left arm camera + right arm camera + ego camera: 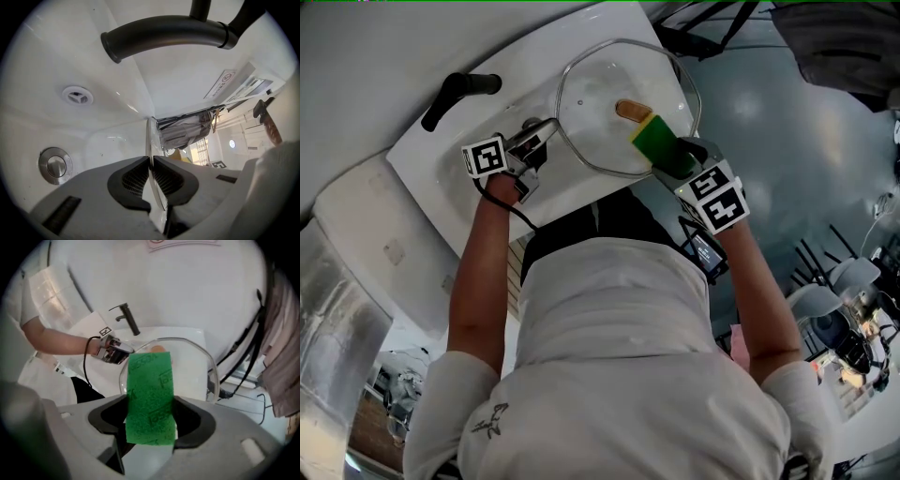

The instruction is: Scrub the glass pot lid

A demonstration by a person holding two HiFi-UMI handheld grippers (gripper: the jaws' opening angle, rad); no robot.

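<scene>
Nearest to us, our two forearms reach out from white sleeves toward the sink (417, 155). Our right gripper (675, 155) has its jaws clamped on a green sponge (659, 143). In the right gripper view the pads press on both sides of the sponge (150, 390), which sticks out well past the right gripper (151, 420).

Our left gripper (542, 131) is closed on the rim of the lid (600, 131). In the left gripper view the glass edge of the lid (152, 133) stands upright in the narrow slit of the left gripper (150, 171), with both pads on it.

We hold the lid tilted above the sink's right end, and its far side reaches out past the sink's right edge. The sponge's tip lies over the lid's near right part, just beside the knob (633, 111). We cannot tell whether it touches the glass.

Farther off, the left gripper view shows the drain (55, 164) in the basin floor and an overflow (77, 95) on the wall above it. The black faucet (459, 94) stands at the sink's left edge, well apart from the lid.
</scene>
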